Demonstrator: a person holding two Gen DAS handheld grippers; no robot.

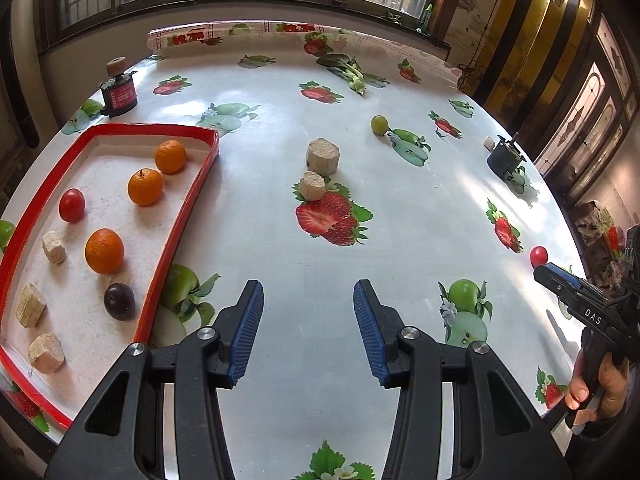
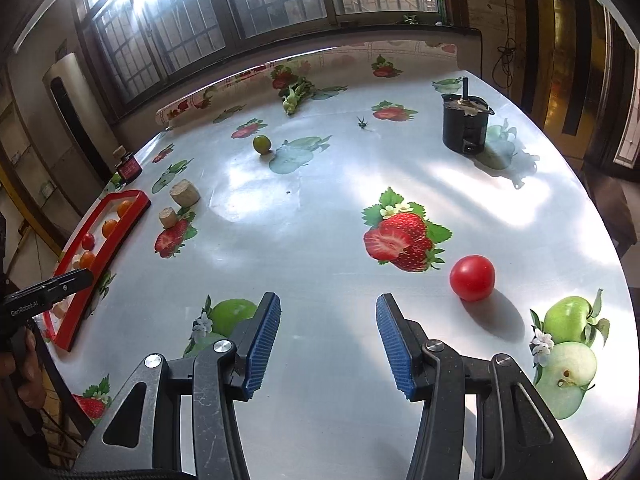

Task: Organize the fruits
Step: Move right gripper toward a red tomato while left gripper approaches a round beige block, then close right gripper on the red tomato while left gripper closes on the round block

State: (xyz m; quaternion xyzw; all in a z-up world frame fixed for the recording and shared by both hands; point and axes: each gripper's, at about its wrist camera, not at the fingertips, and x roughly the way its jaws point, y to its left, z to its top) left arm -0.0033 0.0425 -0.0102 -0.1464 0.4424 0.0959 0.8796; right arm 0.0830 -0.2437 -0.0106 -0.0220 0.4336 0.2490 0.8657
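Note:
A red-rimmed tray (image 1: 182,216) at the left holds three oranges (image 1: 104,251), a red tomato (image 1: 72,205), a dark plum (image 1: 119,301) and several beige blocks. My left gripper (image 1: 308,300) hovers open and empty over bare tablecloth just right of the tray. In the right wrist view a loose red tomato (image 2: 472,278) lies just right of my open, empty right gripper (image 2: 328,314). That tomato (image 1: 539,256) and the right gripper's body (image 1: 588,308) also show at the left view's right edge. A small green fruit (image 2: 262,144) sits farther back.
Two beige cylinders (image 1: 322,156) stand mid-table on the fruit-printed tablecloth. A black pot (image 2: 466,124) is at the back right, a red-labelled dark jar (image 1: 119,98) at the back left, leafy greens (image 1: 348,70) near the far edge. A hand (image 1: 596,388) holds the right gripper.

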